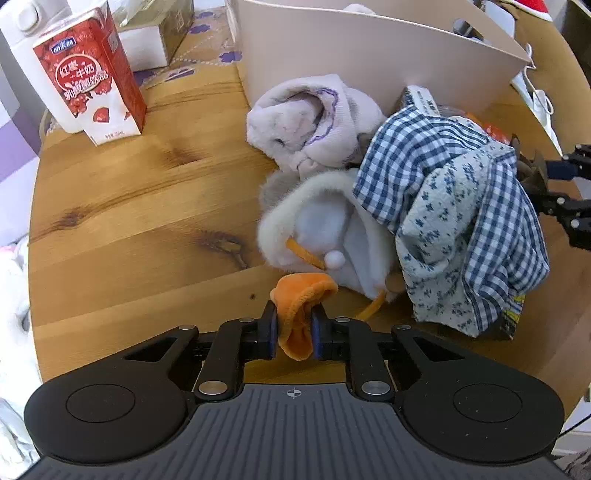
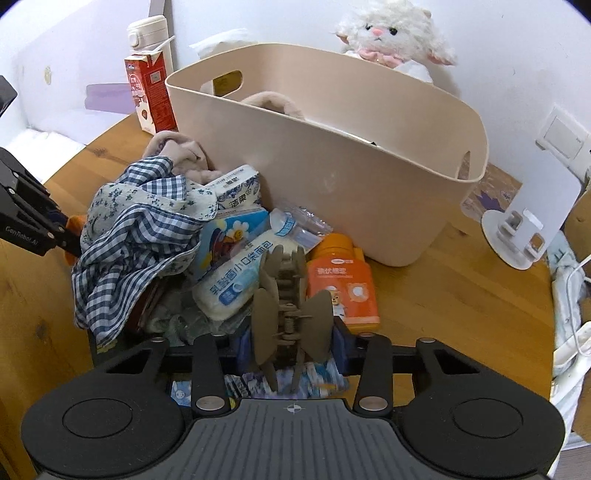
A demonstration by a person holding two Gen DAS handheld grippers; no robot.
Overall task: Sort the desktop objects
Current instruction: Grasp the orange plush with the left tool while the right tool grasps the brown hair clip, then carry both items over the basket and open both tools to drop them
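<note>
My left gripper (image 1: 293, 328) is shut on the orange foot (image 1: 295, 314) of a white plush toy (image 1: 325, 236) lying on the wooden table (image 1: 129, 221). Beside the toy lie a lilac sock bundle (image 1: 306, 122) and a blue checked cloth (image 1: 454, 206). My right gripper (image 2: 291, 343) is shut on a brown hair claw clip (image 2: 288, 306), held above a heap of tissue packs (image 2: 236, 280), an orange bottle (image 2: 343, 280) and the checked cloth (image 2: 136, 236). The beige plastic basket (image 2: 351, 177) stands just behind the heap. The left gripper also shows in the right wrist view (image 2: 68, 238) at the left edge.
A red milk carton (image 1: 92, 74) and a white box (image 1: 147, 48) stand at the table's far left. A white plush lamb (image 2: 395, 33) sits behind the basket. A white stand (image 2: 524, 229) and cables lie at the right edge of the table.
</note>
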